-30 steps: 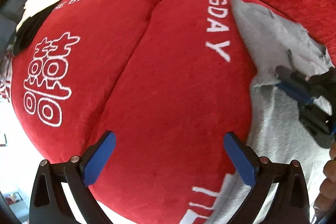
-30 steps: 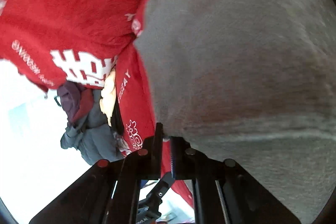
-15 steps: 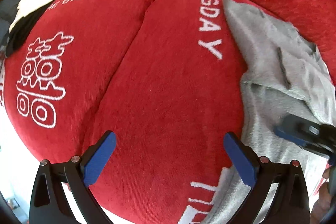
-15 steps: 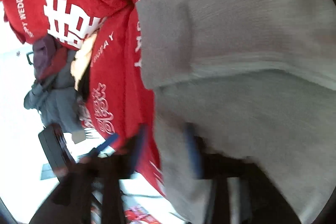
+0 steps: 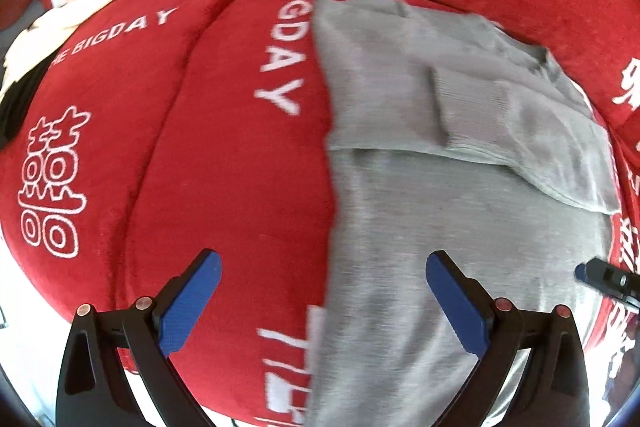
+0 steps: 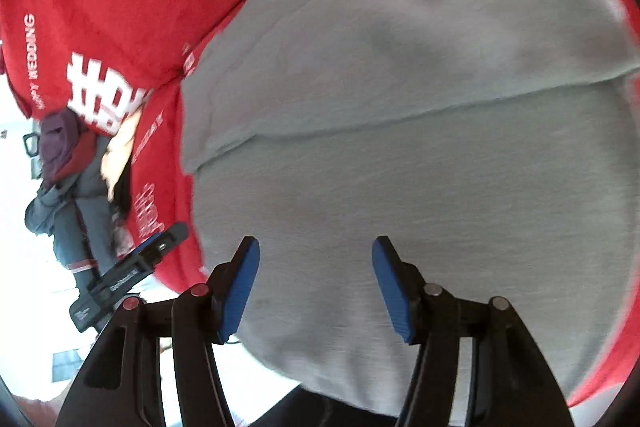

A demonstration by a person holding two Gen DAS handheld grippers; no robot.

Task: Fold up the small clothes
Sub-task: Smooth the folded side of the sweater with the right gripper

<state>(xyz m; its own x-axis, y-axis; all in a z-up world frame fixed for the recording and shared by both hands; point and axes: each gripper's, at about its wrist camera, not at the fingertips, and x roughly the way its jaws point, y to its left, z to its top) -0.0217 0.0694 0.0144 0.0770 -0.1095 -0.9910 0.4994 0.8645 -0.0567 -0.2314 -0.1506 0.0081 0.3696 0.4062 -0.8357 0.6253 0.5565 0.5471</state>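
Presently, the left gripper [image 5: 320,301] hangs above the red cushion [image 5: 224,155], jaws spread wide and empty, blue pads clear of the fabric. Just to its right lies the grey garment [image 5: 452,195], flat on the cushion beside the white lettering [image 5: 286,59], its upper part folded down across the body. The right gripper [image 6: 316,287] hovers over the garment, jaws parted, nothing between them. Its tip shows at the left view's right edge. A heap of clothes [image 6: 68,183] lies off the cushion's left side.
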